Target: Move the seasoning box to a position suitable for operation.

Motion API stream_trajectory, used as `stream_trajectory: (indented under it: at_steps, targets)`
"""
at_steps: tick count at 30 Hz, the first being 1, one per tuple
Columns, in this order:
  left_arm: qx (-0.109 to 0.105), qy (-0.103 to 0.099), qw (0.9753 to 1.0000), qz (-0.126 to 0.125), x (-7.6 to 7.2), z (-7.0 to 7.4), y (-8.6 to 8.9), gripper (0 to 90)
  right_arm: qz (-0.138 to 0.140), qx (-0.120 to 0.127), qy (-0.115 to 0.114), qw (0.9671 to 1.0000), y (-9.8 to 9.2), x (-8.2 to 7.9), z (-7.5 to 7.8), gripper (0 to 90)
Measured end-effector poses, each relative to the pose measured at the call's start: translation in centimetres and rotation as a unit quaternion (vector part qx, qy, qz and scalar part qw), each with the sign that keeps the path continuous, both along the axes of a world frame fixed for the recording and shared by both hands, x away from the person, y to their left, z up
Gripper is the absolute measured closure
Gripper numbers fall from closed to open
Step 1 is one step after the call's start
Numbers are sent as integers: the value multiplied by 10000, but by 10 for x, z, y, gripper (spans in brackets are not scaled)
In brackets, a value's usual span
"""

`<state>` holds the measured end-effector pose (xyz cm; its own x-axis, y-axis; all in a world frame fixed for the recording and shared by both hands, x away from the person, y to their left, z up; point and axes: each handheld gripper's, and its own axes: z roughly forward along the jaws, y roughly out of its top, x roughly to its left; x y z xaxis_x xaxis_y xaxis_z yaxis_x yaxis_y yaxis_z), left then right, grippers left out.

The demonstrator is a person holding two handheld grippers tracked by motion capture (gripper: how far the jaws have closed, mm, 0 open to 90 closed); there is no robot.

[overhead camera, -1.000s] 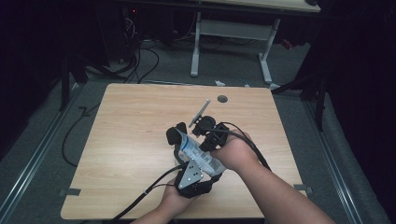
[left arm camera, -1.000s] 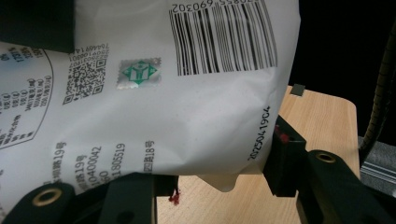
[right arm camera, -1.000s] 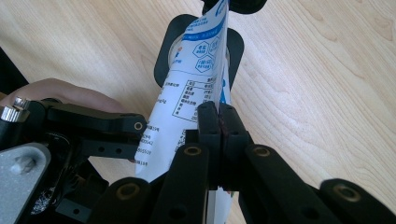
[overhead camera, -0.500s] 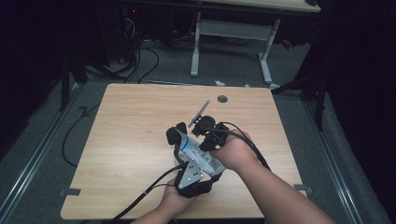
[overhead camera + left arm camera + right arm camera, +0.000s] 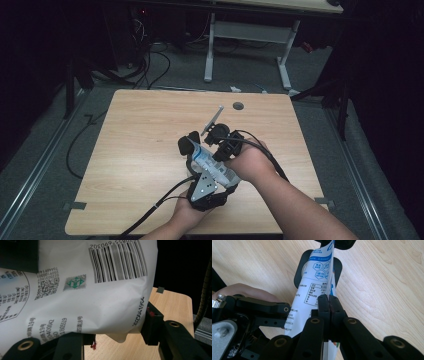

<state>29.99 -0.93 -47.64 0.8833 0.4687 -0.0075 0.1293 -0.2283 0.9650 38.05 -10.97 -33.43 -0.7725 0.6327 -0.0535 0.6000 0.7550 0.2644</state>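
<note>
Two sets of jaws, both on one white pouch (image 5: 317,287). Right gripper (image 5: 329,305): jaws pressed tight together w/ the pouch's edge pinched between them, centre of the right gripper view. Left gripper (image 5: 117,336): jaws set wider, a black pad at lower right of its view touching the pouch's lower edge (image 5: 82,295), the other jaw at lower left under the film; grasping the pouch's body. Pouch print: barcode at top of the left gripper view, QR code and a green mark at upper left, date code down the right edge; blue-and-white panel w/ a table in the right gripper view.

Outward, high view: pouch (image 5: 204,156) sits lifted off the wood, centre-low in frame, betw. the left gripper (image 5: 188,146) and the right gripper (image 5: 218,134). Hands enter from the bottom edge; cables trail to lower left. Worktop (image 5: 140,130) is light wood, w/ a small dark round hole (image 5: 238,106) near its top edge. Dark floor and a white frame (image 5: 247,37) lie beyond, at top.
</note>
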Motion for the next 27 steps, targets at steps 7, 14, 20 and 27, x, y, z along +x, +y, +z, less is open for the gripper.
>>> stream_trajectory:
  at_steps: [7, 14, 20, 27]
  targets:
    - [-5, 4, 10000, 10, 0, 0, 1, 549, 3, 11, 4, 10000, 1, 1, 0, 900]
    - [-18, 4, 10000, 22, 0, 0, 1, 549, -10, -21, 8, 10000, 3, 1, 0, 900]
    - [-25, -5, 10000, 20, 0, 0, 1, 550, 7, -16, 13, 10000, 3, 1, -1, 900]
    - [-37, 3, 10000, 27, 0, 0, 1, 546, 39, -40, -8, 10000, 3, 1, -1, 900]
